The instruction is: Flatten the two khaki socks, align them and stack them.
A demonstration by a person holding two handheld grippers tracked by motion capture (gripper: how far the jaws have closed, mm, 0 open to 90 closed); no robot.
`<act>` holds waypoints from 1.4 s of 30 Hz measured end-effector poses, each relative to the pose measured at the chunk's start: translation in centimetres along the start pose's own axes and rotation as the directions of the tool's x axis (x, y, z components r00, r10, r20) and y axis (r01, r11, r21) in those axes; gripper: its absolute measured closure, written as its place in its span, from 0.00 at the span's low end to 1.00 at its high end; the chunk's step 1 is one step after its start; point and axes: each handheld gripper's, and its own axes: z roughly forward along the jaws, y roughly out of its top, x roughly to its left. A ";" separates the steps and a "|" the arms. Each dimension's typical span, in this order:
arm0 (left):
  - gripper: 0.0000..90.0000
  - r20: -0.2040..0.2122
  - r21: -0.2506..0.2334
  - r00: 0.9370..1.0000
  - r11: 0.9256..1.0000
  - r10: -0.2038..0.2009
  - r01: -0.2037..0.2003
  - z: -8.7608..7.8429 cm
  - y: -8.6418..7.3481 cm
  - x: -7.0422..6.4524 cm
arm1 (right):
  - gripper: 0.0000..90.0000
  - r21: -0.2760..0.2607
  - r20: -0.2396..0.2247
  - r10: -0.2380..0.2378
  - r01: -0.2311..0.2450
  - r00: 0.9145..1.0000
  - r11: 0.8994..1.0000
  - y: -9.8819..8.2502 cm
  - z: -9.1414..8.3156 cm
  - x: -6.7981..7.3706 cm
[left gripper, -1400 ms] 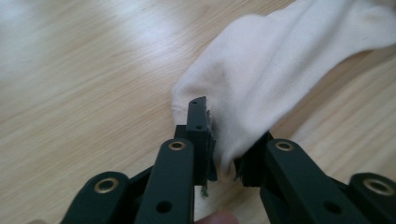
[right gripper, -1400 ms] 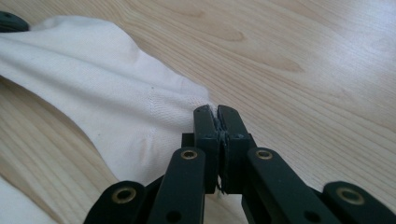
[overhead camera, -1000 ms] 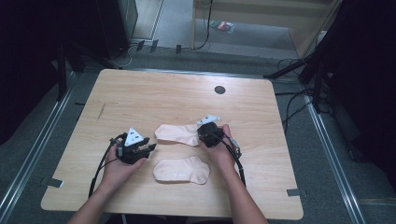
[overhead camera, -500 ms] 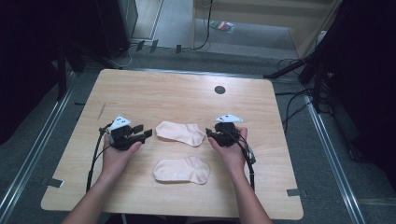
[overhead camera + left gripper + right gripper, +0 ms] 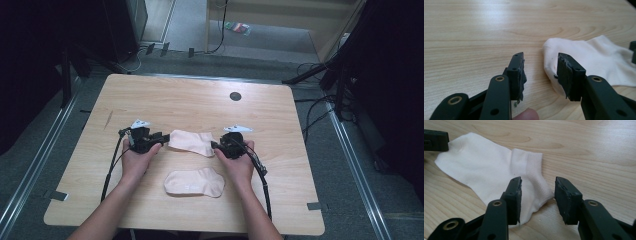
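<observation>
Two pale cream ankle socks are lying flat on the light wooden surface (image 5: pixel 150 95). The farther sock (image 5: pixel 192 142) is stretching between the two black tools, and the nearer sock (image 5: pixel 195 182) is resting closer to the person, between the forearms and apart from both tools.

The left tool (image 5: pixel 165 136) is sitting low at the closed toe end of the farther sock (image 5: pixel 599 57). Its jaws have just been closing a little, yet they are standing apart: in the left gripper view (image 5: pixel 540 75) one jaw is lying in front of the rounded toe edge and the other is over bare wood, with no cloth pinched between them.

The right tool (image 5: pixel 216 145) is sitting at the ribbed cuff end of the same sock (image 5: pixel 486 172). Its jaws have just been closing slightly too, and they are standing apart. In the right gripper view (image 5: pixel 537 195) the cuff corner is lying in the gap between them, and the pads are not pressing on it.
</observation>
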 end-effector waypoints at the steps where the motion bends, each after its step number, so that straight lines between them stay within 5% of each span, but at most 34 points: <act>1: 0.65 -0.001 0.003 1.000 1.000 -0.004 0.004 0.1 0.0 0.0 | 0.66 0.002 0.003 -0.003 0.003 1.000 1.000 0.0 0.0 0.1; 7: 0.75 -0.001 0.017 1.000 1.000 0.025 -0.025 0.3 -0.2 -0.4 | 0.76 0.001 0.031 -0.022 0.022 0.999 1.000 -0.7 0.4 0.4; 13: 0.99 0.004 0.034 0.998 0.998 0.060 -0.060 0.3 -0.3 -0.8 | 0.95 0.001 0.067 -0.065 0.065 0.996 0.998 -0.9 0.3 0.8; 14: 0.99 0.007 0.025 0.995 0.995 0.096 -0.097 0.1 -0.3 -1.0 | 0.95 0.002 0.072 -0.068 0.068 0.995 0.998 -0.9 0.3 0.9; 18: 1.00 0.038 0.008 0.993 0.994 0.111 -0.111 -0.7 -0.3 -1.2 | 0.96 -0.039 0.064 -0.052 0.054 0.997 0.998 -0.6 -0.6 0.9; 27: 1.00 0.082 -0.074 0.990 0.991 0.118 -0.112 -3.7 0.3 -2.4 | 0.97 -0.102 0.041 -0.065 0.069 0.997 0.992 0.1 -3.7 1.3; 42: 1.00 0.143 -0.113 0.979 0.985 0.143 -0.127 -6.8 -0.8 -3.4 | 0.97 -0.157 0.008 -0.067 0.067 0.998 0.985 -0.7 -7.1 1.9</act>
